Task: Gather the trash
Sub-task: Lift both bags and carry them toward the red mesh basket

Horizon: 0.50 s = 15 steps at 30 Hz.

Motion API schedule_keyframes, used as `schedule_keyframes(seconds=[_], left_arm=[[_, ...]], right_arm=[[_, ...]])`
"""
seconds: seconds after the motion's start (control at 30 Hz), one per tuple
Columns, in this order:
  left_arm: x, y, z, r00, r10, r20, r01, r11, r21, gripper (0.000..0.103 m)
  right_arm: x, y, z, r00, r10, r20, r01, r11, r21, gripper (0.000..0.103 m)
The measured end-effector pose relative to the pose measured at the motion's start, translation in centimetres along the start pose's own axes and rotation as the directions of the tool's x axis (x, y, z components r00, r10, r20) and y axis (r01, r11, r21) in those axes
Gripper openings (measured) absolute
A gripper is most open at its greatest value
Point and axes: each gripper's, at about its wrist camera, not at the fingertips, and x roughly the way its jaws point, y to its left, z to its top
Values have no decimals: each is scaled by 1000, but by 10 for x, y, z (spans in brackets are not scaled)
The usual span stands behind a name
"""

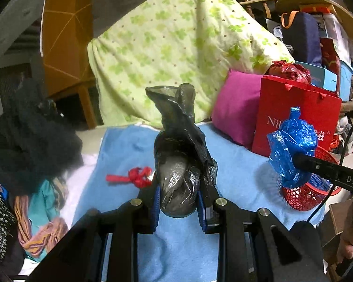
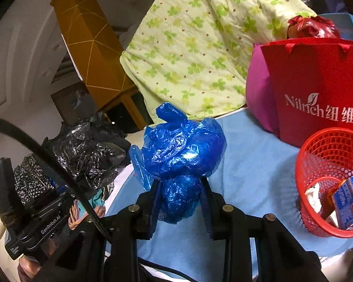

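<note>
- Presently, the left gripper (image 1: 178, 202) has its jaws pinching a crumpled grey-black plastic bag (image 1: 181, 164), whose twisted top rises above the fingertips.
- The right gripper (image 2: 180, 202) has its jaws pressed onto a scrunched blue plastic bag (image 2: 181, 155), bulging above them.
- Ahead of the left jaws, a knotted red plastic scrap (image 1: 134, 176) lies on the light blue cloth (image 1: 183, 253).
- Right of the right jaws stands a red mesh basket (image 2: 327, 159) holding cartons, near a red paper gift bag (image 2: 317, 82).
</note>
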Motion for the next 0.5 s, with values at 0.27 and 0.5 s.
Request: schedule_keyframes(seconds=[0.27,0.5], left_arm=[[-5,-29,12,999,26,21,-27,998,52,28],[-8,-56,20,999,23,35,-26,995,94,28]], right_arm=[[-25,-16,4,999,-17,52,16,1000,6,33],[-45,-35,3,996,-28,83,25,999,33,34]])
